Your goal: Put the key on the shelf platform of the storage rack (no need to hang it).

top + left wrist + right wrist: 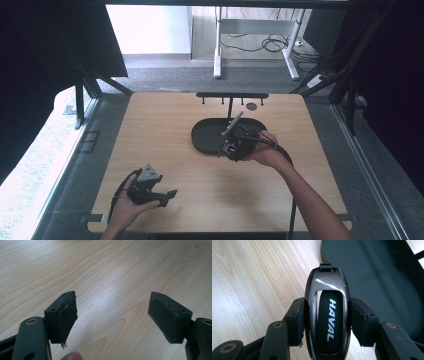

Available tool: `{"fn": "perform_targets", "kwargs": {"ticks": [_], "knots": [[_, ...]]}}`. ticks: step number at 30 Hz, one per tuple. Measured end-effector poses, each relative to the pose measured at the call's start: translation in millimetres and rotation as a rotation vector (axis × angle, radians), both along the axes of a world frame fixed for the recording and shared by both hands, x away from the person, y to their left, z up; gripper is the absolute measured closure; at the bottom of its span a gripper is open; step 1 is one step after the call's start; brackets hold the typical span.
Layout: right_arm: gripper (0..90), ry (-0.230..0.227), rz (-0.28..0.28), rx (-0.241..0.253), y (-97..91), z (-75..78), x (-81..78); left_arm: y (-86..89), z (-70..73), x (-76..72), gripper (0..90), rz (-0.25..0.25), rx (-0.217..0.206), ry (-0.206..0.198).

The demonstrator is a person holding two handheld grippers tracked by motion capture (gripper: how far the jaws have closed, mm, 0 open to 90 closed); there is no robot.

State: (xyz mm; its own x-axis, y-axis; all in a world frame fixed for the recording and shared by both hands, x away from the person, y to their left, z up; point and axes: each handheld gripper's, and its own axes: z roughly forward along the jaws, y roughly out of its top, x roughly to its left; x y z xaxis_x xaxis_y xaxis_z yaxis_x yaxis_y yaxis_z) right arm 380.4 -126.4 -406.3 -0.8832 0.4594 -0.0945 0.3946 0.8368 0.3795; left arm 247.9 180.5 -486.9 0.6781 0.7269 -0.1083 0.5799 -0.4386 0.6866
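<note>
Two hand-held grippers work over a light wooden table (165,150). Right gripper (235,145), in the person's right hand (267,152), sits just right of the table's centre, at the near rim of an oval black tray (202,137). In the right gripper view its jaws are clenched on a car key fob (327,315): one pad presses each long side of the glossy dark-grey shell, whose black centre panel bears the white lettering HAVAL. The fob points toward 12 o'clock in that view, its small strap loop at the far end, and its tip lies over the wood just short of the tray's rim; the tray's dark floor (372,277) spreads from 12 toward 3 o'clock. In the high view a slim grey end juts from the gripper toward 1 o'clock, over the tray.

Left gripper (167,197), held in the left hand (125,210), lies near the table's front edge at about 7 o'clock from the tray, well apart from it. In the left gripper view its jaws stand released and wide, with bare wood grain (112,290) between the two black pads. A black rack (232,95) with short pegs stands behind the tray at 12 o'clock.
</note>
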Motion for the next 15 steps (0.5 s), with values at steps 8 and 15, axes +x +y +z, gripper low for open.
{"fn": "perform_targets", "kwargs": {"ticks": [8, 15], "knots": [[49.0, 0.001, 0.004, -0.003, 2.4, -0.2, 1.7, -0.3, -0.4, 0.1, 23.5, 0.0, 0.0, 0.001], [49.0, 0.004, 0.005, 0.0, 5.1, 0.7, 2.9, -0.2, -0.6, 0.2, 23.6, 0.001, 0.0, 0.001]]}}
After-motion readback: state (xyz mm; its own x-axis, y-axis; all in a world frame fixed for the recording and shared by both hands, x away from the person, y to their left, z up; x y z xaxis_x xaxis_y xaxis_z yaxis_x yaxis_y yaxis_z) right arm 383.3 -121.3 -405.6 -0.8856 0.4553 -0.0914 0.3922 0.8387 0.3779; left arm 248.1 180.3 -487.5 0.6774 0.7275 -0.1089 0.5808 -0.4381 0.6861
